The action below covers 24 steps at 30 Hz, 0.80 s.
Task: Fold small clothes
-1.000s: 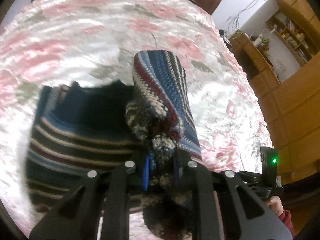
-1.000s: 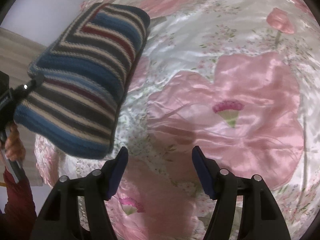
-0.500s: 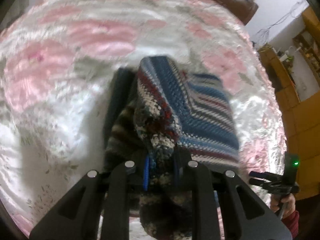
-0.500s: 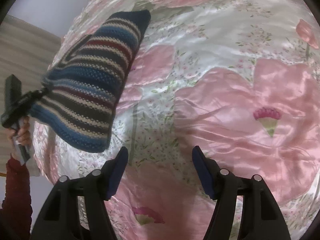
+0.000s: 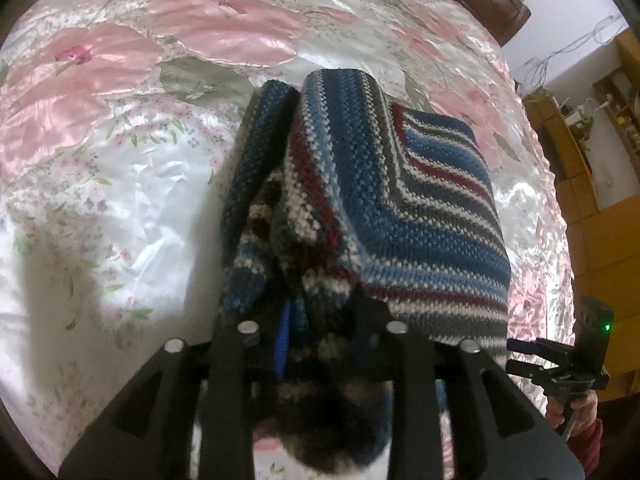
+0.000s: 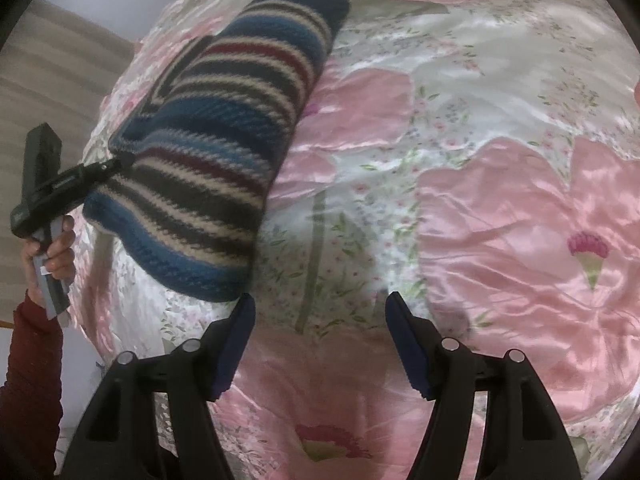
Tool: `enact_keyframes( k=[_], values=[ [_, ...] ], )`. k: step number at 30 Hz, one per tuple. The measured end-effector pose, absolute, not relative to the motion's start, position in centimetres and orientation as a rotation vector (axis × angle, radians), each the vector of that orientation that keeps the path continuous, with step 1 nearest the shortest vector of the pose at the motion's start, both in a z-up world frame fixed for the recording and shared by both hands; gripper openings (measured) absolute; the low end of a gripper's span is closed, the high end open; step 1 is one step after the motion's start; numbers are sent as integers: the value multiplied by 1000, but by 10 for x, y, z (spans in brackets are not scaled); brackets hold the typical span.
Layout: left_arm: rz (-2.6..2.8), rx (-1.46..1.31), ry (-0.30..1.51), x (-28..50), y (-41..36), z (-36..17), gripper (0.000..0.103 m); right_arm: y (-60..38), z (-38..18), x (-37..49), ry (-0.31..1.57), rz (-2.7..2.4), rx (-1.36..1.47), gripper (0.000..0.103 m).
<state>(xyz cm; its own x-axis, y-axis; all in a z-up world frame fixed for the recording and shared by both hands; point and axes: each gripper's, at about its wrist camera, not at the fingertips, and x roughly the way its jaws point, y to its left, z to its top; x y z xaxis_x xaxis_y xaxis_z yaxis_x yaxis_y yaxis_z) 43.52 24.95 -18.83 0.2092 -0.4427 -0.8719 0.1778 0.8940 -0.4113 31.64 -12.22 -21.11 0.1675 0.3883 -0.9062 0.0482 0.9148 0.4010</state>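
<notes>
Striped knit garment [image 5: 420, 208], already doubled, hangs over the floral satin bed [image 5: 120, 184] from the left hand-held gripper [image 5: 320, 320], clamped tight on its bunched edge, so lower it flat before letting go, while the right hand-held gripper [image 6: 320, 340] hovers wide apart, empty

The left gripper [image 5: 320, 316] has its jaws clamped tight on a bunched edge of the striped knit [image 5: 420, 216]. The right gripper [image 6: 320, 340] hangs with jaws spread wide, gripping nothing. A red-sleeved hand [image 6: 54, 248] grips the left handle.
</notes>
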Motion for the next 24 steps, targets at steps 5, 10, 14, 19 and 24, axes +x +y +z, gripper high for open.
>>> enact_keyframes(
  k=[5,10,14,19,24],
  values=[
    [-477,-159,1294,402,243,-171,73,-116,-211,318,1394,252,359,71],
    [-462,-112,1335,392,231,-182,79,-109,-207,320,1392,255,360,71],
    [-389,-210,1403,405,242,-203,21,-101,-201,320,1393,265,333,71],
    [-360,-236,1252,401,255,-167,11,-101,-196,321,1391,252,334,72],
    [-372,-221,1190,397,278,-143,10,-95,-198,322,1395,263,320,72]
  ],
)
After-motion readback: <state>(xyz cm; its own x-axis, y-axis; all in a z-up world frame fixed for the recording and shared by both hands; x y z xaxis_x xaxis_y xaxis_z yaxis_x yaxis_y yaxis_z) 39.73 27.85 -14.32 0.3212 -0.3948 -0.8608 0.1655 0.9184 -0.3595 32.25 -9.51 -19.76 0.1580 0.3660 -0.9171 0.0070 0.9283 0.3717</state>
